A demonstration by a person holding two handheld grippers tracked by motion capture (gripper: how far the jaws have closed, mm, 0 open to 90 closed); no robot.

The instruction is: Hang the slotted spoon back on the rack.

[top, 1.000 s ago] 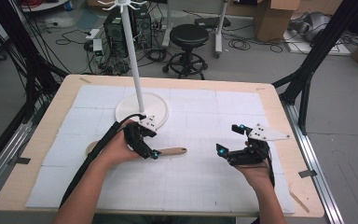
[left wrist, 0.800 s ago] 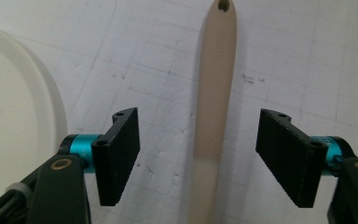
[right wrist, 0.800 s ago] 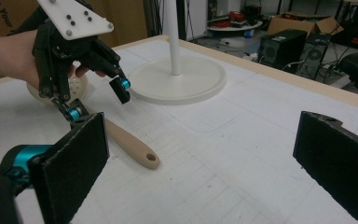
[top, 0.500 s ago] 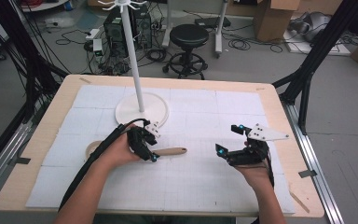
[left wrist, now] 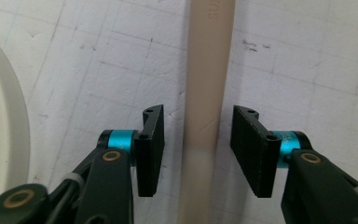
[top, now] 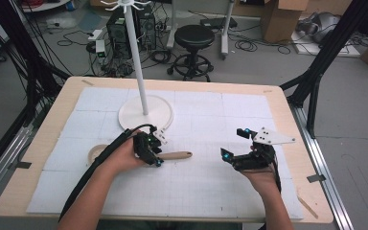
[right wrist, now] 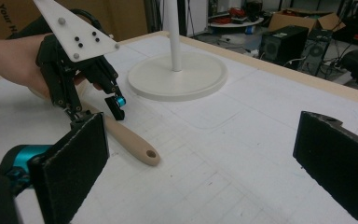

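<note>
Your left gripper (top: 152,152) sits low over the middle of the worktop (top: 43,129) with its jaws parted on either side of a pale beige wooden handle (left wrist: 205,93) — smooth, slim, with a hanging hole at its free end — and a gap shows on both sides, so nothing is clamped. The handle lies flat, just in front of the white round base of the stand (top: 146,113). Your right gripper (top: 236,148) hovers near the worktop's right edge, jaws spread wide and empty.

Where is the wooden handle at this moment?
In the high view the handle lies flat on the white mat, left of centre, just in front of the stand's round base. The open left gripper straddles it.
</note>
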